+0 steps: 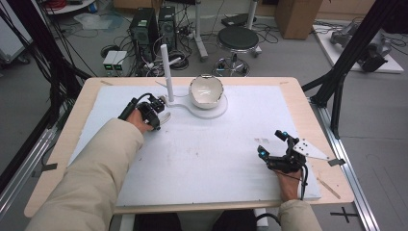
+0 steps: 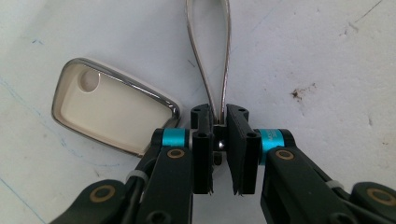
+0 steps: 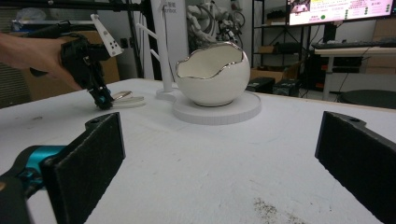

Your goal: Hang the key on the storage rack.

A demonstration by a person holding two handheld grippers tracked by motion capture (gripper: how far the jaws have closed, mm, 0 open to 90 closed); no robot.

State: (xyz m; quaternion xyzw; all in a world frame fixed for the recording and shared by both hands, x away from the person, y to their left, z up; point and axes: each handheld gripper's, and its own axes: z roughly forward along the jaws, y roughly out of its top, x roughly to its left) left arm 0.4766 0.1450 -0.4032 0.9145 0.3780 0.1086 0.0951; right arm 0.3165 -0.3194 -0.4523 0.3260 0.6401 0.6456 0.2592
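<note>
High view: the left gripper [image 1: 161, 117] sits by the stand [image 1: 166, 72] and bowl [image 1: 206, 91]; the right gripper [image 1: 274, 144] rests near the table's [image 1: 298, 96] right edge; left gripper view: jaws clamped on a wire loop [image 2: 208, 60], beside a small dish [image 2: 112, 109]; right gripper view: jaws spread wide, holding nothing.

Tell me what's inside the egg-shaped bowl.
The bowl shows a bare white inner wall in the high view and the right gripper view; nothing visible. Its bottom is hidden by the near rim, so small contents cannot be ruled out.

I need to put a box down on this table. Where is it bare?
The white mat is bare across its middle and near edge, between the left gripper and right gripper. It is crowded at the far side, around the bowl, stand and small dish.
</note>
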